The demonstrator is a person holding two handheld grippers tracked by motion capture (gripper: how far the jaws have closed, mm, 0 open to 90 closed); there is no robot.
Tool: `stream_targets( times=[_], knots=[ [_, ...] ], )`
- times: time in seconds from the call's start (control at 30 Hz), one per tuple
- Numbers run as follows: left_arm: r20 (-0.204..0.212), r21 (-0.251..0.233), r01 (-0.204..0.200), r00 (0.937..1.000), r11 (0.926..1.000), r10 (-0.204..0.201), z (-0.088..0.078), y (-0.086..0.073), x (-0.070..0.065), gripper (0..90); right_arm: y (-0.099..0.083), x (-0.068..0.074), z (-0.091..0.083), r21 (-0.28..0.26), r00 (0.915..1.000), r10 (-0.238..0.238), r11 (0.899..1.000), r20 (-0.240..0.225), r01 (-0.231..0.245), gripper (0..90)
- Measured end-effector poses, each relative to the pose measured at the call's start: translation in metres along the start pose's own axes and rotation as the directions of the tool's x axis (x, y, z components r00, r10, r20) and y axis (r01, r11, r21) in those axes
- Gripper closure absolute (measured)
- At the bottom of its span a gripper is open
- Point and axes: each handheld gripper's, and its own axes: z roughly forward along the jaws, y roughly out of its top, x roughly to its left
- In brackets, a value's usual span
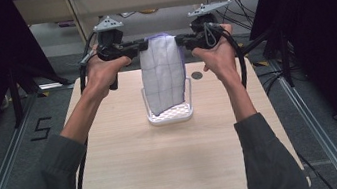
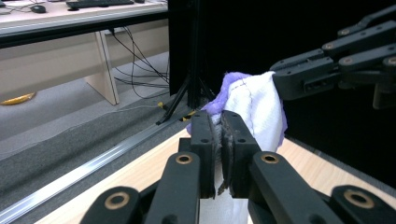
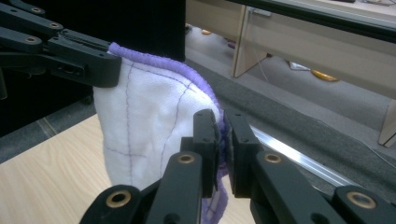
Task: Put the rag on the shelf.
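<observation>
**High view: white cloth held up by both grippers over the basket**

High view, from the near edge outward: the person's two sleeved forearms come in over the near edge of the wooden table (image 1: 177, 164), one toward each side, and reach to its far half. Past the table's middle, toward the far edge, stands a small white basket (image 1: 170, 115) with open, perforated walls. The lower end of a white cloth (image 1: 163, 72) with a thin purple grid and purple hem hangs down into it; whether the cloth touches the basket floor is hard to tell from here. Just right of the basket, a small dark round mark (image 1: 197, 75) sits in the table surface.

Above the far edge, the left gripper (image 1: 141, 44) pinches the cloth's upper left corner and the right gripper (image 1: 179, 40) its upper right corner, so the cloth hangs between them as a narrow, slightly bowed sheet.

In the left gripper view, the left gripper (image 2: 218, 135) has its jaws nearly together, with a thin fold of cloth (image 2: 257, 112) pressed between the pads; the other gripper grips the fabric farther off.

In the right gripper view, the right gripper (image 3: 220, 135) is likewise clamped tight on the purple hem of the cloth (image 3: 144, 116).
</observation>
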Motion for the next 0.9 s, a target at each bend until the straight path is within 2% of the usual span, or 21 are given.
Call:
stream_targets(
  times=[0.03,0.2,0.23,0.37,0.43,0.6,0.67,0.73,0.8,0.87,0.9],
  knots=[
    [-0.008,-0.001,0.002,1.0000,1.0000,-0.002,0.002,0.001,0.002,83.9,0.001,-0.003,0.002,-0.005,0.9999,-0.016,1.000,0.005,0.016,84.4],
    [-0.024,-0.009,0.043,0.9988,0.9990,-0.043,0.016,0.000,0.014,83.9,0.004,-0.008,0.012,0.005,0.9997,0.019,1.000,0.018,-0.020,84.5],
    [-0.032,-0.004,0.050,0.9982,0.9987,-0.050,0.020,-0.002,0.017,83.9,0.004,-0.011,0.016,0.002,0.9996,0.009,1.000,0.027,-0.009,84.4],
    [-0.040,0.002,0.064,0.9971,0.9979,-0.064,0.032,-0.008,0.025,83.9,0.000,-0.018,0.032,0.015,0.9988,0.032,0.999,0.036,-0.033,84.4],
    [-0.045,0.005,0.066,0.9968,0.9978,-0.065,0.037,-0.011,0.029,83.8,-0.002,-0.022,0.038,0.022,0.9986,0.029,0.999,0.045,-0.030,84.4],
    [-0.049,0.007,0.105,0.9933,0.9945,-0.104,0.049,-0.023,0.040,83.8,-0.008,-0.028,0.055,0.037,0.9970,0.051,0.998,0.057,-0.053,84.3],
    [-0.054,0.011,0.120,0.9915,0.9928,-0.119,0.054,-0.029,0.045,83.7,-0.009,-0.030,0.060,0.047,0.9968,0.046,0.998,0.066,-0.049,84.3],
    [-0.064,0.022,0.119,0.9910,0.9927,-0.117,0.058,-0.033,0.048,83.7,-0.011,-0.031,0.068,0.048,0.9962,0.032,0.998,0.081,-0.036,84.3],
    [-0.055,0.022,0.127,0.9906,0.9917,-0.125,0.061,-0.037,0.050,83.7,-0.013,-0.030,0.075,0.056,0.9956,0.041,0.997,0.084,-0.046,84.2],
    [-0.057,0.034,0.136,0.9894,0.9902,-0.134,0.063,-0.044,0.051,83.7,-0.016,-0.030,0.083,0.065,0.9954,0.029,0.997,0.091,-0.035,84.2],
    [-0.056,0.040,0.136,0.9894,0.9899,-0.134,0.064,-0.047,0.053,83.7,-0.019,-0.031,0.087,0.075,0.9947,0.043,0.996,0.093,-0.050,84.2]
  ],
)
